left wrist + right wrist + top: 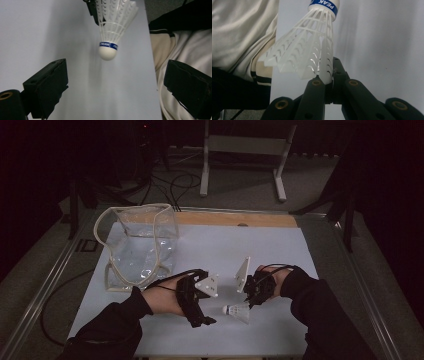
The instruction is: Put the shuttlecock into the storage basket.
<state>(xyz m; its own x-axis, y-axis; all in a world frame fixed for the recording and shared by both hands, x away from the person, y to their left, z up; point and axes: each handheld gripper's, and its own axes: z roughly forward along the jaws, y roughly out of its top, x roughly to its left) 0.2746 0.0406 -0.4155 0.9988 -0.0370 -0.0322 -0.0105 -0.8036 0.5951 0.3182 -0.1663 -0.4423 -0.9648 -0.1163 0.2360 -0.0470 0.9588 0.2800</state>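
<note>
Fingers of our right gripper (329, 80) pinch one edge of the shuttlecock (237, 310) skirt, holding it just above the white table (280, 250), while our left gripper (117, 82) stands wide with the cork nose ahead of its jaws. We judge it feather-light, the plastic skirt springy and easily crushed. Take the firm cork, below the blue band.

A pale table top (280, 255) with a strip of bare wood (235, 219) along its 12 o'clock edge carries the things. Toward 10 o'clock from the middle of the table top stands a clear plastic bag (137, 242) with a cream rim, open at the top, its base resting directly on the pale surface.
</note>
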